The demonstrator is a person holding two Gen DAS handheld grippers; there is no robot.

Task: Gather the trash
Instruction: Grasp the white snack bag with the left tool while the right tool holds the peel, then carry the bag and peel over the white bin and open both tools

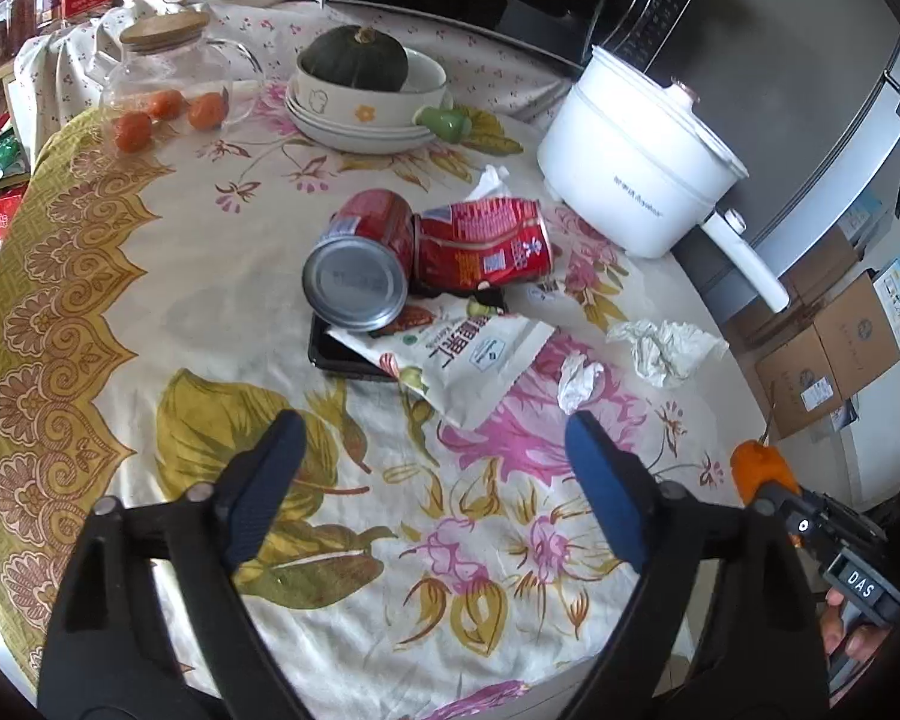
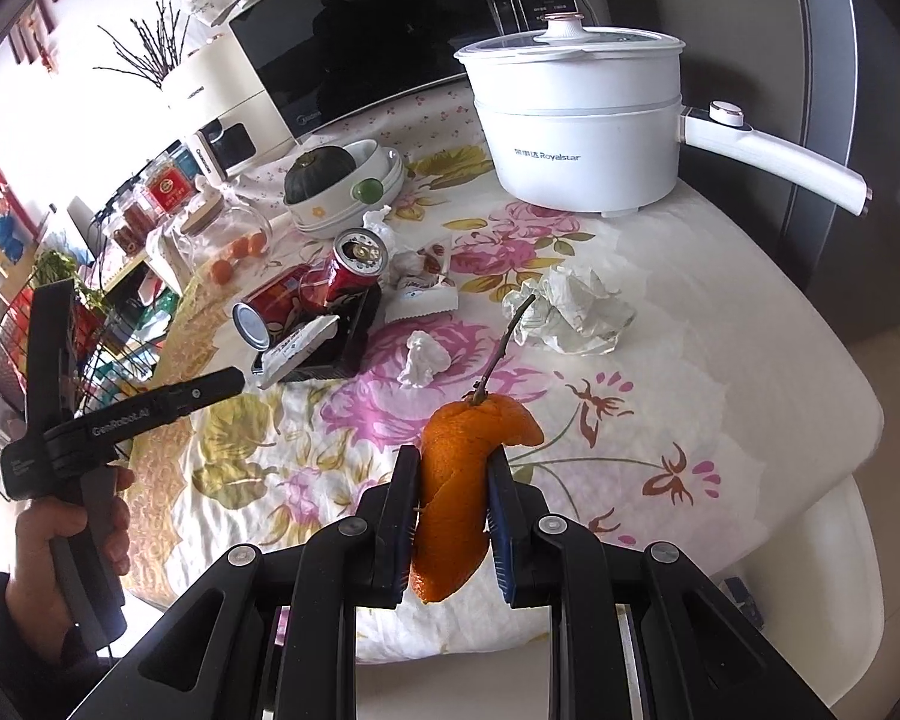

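Right now the right gripper (image 2: 453, 468) has its fingers clamped on a strip of orange peel (image 2: 456, 480) with a thin stem sticking up from the top; it is held above the near edge of the table (image 2: 720, 360), clear of the floral cloth. The left gripper (image 1: 432, 438) hangs over the table's near side with its fingers spread wide and nothing between them.

Toward the middle of the table lies the rest of the trash — two red cans (image 1: 426, 252) on their sides, touching each other, resting on a black tray (image 1: 336, 357) together with a white snack wrapper (image 1: 468, 360) that spills over the tray's edge. Just beside the wrapper sits a small crumpled tissue (image 2: 421, 359), and nearer the right edge a larger wad of crumpled paper (image 2: 570, 315). More wrappers (image 2: 423, 279) and tissue lie behind the cans.

At the far right corner stands a white electric pot (image 2: 576, 138) with its handle pointing past the edge. Along the far side — a stack of bowls with a dark green squash (image 1: 354, 60) in it, and small oranges (image 1: 162, 111) beside a glass jar (image 1: 162, 69).
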